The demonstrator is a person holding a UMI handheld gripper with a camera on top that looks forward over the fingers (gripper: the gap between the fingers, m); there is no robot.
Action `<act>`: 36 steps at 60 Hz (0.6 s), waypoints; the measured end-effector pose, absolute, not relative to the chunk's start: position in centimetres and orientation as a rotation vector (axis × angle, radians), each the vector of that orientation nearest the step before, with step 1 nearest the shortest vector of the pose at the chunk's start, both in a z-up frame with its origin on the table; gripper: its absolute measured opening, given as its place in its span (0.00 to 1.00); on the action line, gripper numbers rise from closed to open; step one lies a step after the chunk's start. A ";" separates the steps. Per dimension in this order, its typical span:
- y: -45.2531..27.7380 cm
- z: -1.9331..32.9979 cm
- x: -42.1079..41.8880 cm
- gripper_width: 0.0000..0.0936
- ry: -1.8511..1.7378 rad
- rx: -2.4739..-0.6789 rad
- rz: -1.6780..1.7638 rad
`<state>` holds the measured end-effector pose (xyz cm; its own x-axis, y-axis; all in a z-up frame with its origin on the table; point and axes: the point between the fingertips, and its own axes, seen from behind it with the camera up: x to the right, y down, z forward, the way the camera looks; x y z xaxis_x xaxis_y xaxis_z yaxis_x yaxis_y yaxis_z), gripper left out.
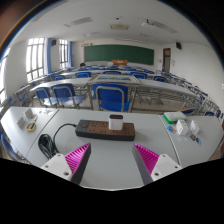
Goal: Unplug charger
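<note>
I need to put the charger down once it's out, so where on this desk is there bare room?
Bare desk lies just ahead of the open gripper, between it and the power strip. Another clear stretch sits between the strip and the items at the far right. It is crowded left of the strip, where the black cable loops beside small objects.

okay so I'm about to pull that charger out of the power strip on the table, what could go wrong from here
1. The tool is open and well short of the white charger; closing early would grab nothing.
2. The power strip lies loose on the table, so it may lift or slide along with the charger when pulled.
3. The black cable curls beside the strip, near the fingers' path, and might snag or drag.
</note>
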<state>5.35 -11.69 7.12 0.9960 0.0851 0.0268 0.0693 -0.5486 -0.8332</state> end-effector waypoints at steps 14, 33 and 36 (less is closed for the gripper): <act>1.1 3.7 7.0 0.88 -0.015 -2.101 0.012; 4.6 2.5 6.1 0.31 -0.046 -2.091 0.002; 4.7 2.5 5.9 0.27 -0.048 -2.105 0.015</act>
